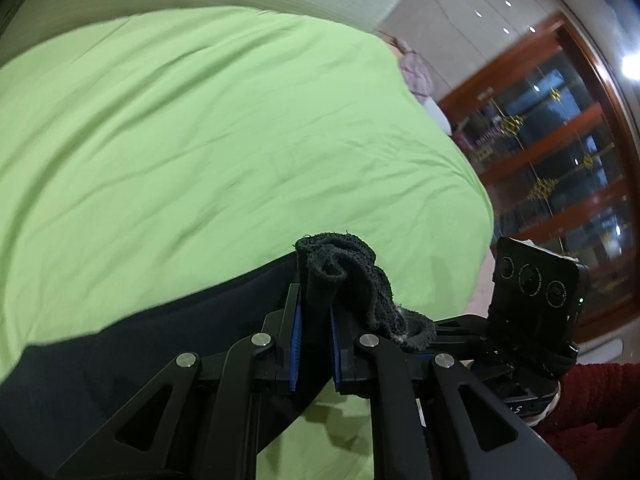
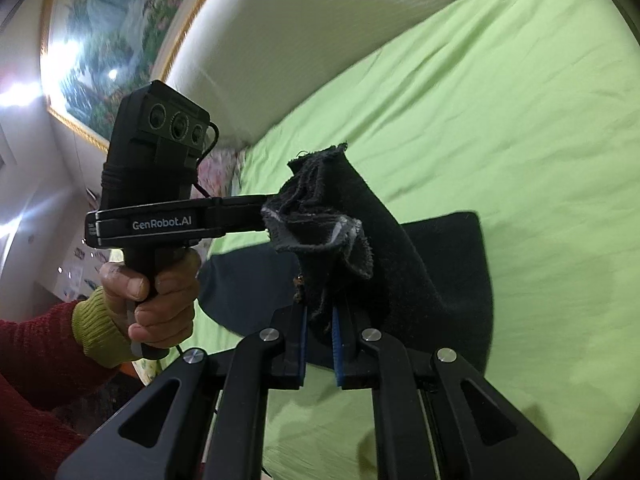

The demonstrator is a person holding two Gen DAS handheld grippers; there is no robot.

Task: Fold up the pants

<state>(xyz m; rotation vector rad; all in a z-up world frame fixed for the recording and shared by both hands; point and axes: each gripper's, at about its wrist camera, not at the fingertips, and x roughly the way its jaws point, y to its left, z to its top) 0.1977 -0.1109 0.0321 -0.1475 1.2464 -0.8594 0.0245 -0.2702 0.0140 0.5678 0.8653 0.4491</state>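
Note:
The black pants lie partly on a green bed sheet, with their frayed hem ends lifted. My left gripper is shut on one bunched hem. My right gripper is shut on the other hem, which rises above the rest of the pants on the sheet. The two grippers are close together. The left gripper also shows in the right wrist view, held by a hand in a red sleeve, its tips buried in the cloth.
A white headboard runs along the far side of the bed. A framed landscape painting hangs on the wall. A wooden glass-door cabinet stands beyond the bed's edge. A pink patterned cloth lies at the bed's corner.

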